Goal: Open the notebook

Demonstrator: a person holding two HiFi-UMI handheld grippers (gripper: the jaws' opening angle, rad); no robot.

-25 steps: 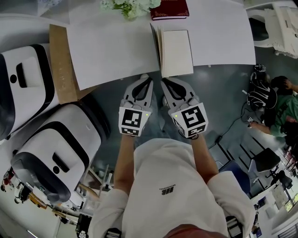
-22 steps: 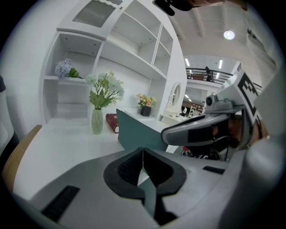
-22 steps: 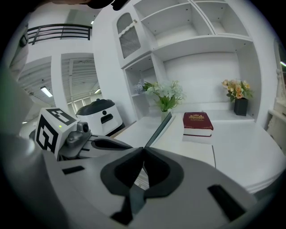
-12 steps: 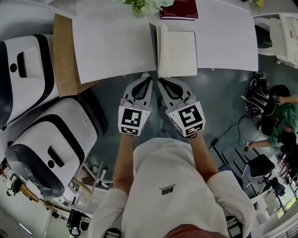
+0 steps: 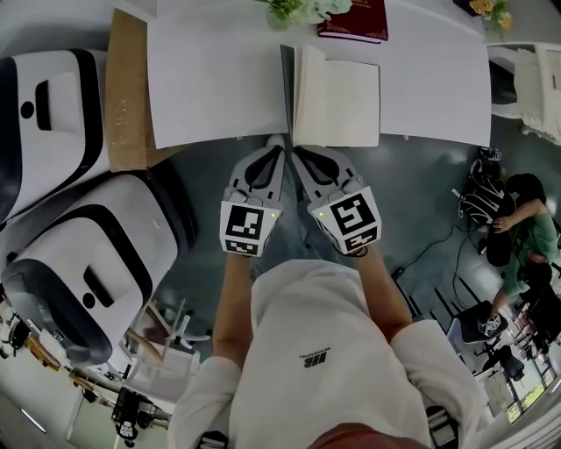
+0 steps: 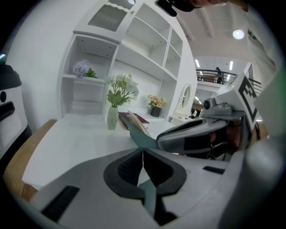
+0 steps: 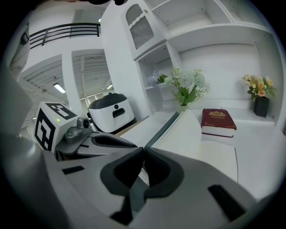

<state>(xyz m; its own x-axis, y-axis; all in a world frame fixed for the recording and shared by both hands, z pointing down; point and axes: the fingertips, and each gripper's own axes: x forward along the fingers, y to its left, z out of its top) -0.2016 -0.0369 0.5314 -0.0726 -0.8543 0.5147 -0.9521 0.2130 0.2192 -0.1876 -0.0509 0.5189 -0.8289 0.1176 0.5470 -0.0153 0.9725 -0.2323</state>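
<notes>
The notebook [image 5: 340, 96] lies on the white table [image 5: 219, 88] near its front edge. Its dark teal cover [image 5: 287, 88] stands raised along the left side, with cream pages showing. The cover [image 7: 163, 127] rises just beyond the right jaws, and it appears again as the cover [image 6: 139, 134] in the left gripper view. My left gripper [image 5: 277, 140] and right gripper [image 5: 294, 149] sit side by side at the table edge, just before the notebook's near left corner. Both are shut, tips touching, with nothing visibly pinched.
A dark red book [image 5: 355, 19] and a vase of flowers [image 5: 294, 9] stand behind the notebook. A brown board [image 5: 127, 96] pokes out at the table's left. Two white-and-black machines [image 5: 88, 272] stand on the floor to the left. A person [image 5: 526, 219] crouches at the right.
The head view has shifted, so the table and notebook sit a little lower and more central. Both grippers stay shut, side by side at the notebook's near corner. The cover stays raised.
</notes>
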